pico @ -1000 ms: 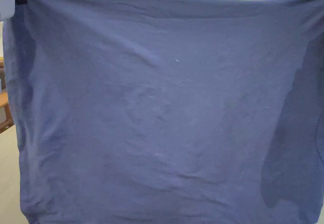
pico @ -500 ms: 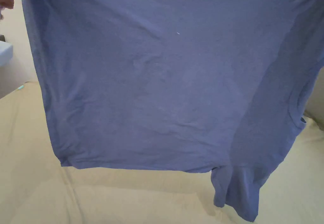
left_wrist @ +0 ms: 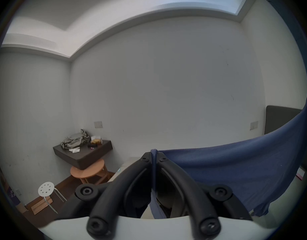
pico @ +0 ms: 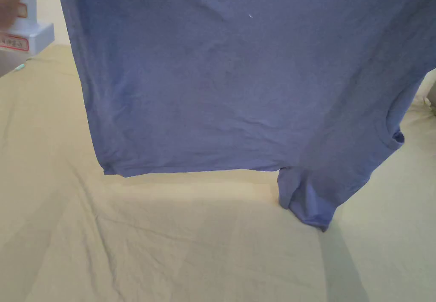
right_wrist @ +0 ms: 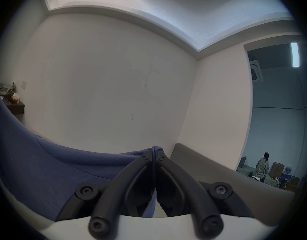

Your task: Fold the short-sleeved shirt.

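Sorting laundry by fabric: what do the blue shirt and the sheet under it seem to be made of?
The shirt looks like soft matte knit, probably cotton jersey: it drapes limply with fine wrinkles. The beige sheet looks like matte woven cotton, judging by its sharper creases. Neither fibre can be confirmed.

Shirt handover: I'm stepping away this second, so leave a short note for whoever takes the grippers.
Left gripper: shut on the shirt, pinching its upper edge.
Right gripper: shut on the shirt, likewise.
The shirt hangs spread between them above the beige sheet, one sleeve dangling lowest.
Done: picked up and spread out.
Left: lay it flat, then every fold.
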A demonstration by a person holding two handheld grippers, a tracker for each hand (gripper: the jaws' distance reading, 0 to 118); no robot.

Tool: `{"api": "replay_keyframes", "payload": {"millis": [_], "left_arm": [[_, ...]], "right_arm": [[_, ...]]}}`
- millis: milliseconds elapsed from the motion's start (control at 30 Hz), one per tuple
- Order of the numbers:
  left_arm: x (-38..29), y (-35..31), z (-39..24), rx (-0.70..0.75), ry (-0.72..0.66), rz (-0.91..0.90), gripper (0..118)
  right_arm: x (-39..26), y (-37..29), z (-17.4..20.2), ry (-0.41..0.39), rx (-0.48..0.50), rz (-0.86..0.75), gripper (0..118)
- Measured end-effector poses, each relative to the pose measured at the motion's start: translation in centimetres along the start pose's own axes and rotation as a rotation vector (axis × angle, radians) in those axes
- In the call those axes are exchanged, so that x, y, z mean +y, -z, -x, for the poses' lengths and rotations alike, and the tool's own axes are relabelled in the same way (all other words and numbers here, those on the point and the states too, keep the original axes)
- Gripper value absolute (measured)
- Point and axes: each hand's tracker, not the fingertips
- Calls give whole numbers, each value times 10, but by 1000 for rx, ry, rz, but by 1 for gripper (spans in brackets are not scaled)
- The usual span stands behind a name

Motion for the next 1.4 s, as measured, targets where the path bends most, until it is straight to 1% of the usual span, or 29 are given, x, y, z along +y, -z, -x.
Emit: {"api": "replay_keyframes", "payload": {"millis": [67,100,200,233,300,333,467,500,533,600,633,733,833,867,967,1000,1067,1100,1133,1233,1367,1400], "left_arm": [[-26,11,-6,-8,7,32,1],[-41,11,-4,89,-3,70,1],[-92,22,-11,59,21,155,1],[-109,25,-15,-15,40,169,1],[-142,20,-15,-17,49,217,1],[-161,15,-15,-28,52,242,1],[-225,-13,-2,-48,85,310,1],[-241,-22,0,-75,73,356,1],[-257,-38,1,-73,72,384,1],[-286,-70,4,-89,76,435,1],[-301,-87,6,-77,96,430,1],[-345,-144,11,-101,120,521,1],[-381,-196,20,-133,160,616,1],[-393,-212,22,-136,166,652,1],[-419,-249,31,-177,218,746,1],[-426,-263,32,-206,241,764,1],[-438,-280,34,-244,259,802,1],[-444,-286,35,-250,292,820,1],[-446,-293,36,-252,321,828,1],[-453,-310,42,-287,339,871,1],[-460,-332,46,-295,360,910,1],[-464,-335,47,-309,369,925,1]], "right_arm": [[-30,5,14,-17,33,59,1],[-44,6,20,-11,51,84,1],[-95,5,35,13,91,179,1],[-108,2,38,27,108,205,2],[-142,-7,46,43,142,258,2],[-157,-11,47,31,158,283,2],[-222,-58,54,-50,242,343,2],[-234,-70,55,-56,248,354,2],[-249,-88,55,-46,258,380,2],[-262,-132,54,7,300,433,2],[-273,-154,53,23,313,460,2],[-304,-212,42,42,352,556,2],[-330,-271,34,7,370,649,2],[-349,-275,21,-1,379,699,2],[-372,-314,6,24,415,810,2],[-382,-323,3,18,416,840,2],[-392,-340,-5,-3,420,876,2],[-396,-347,-9,-18,413,892,2],[-383,-366,1,-31,410,909,2],[-387,-385,-11,10,443,978,2],[-382,-411,-11,-24,450,1047,2],[-397,-406,-22,-16,460,1074,2]]}}
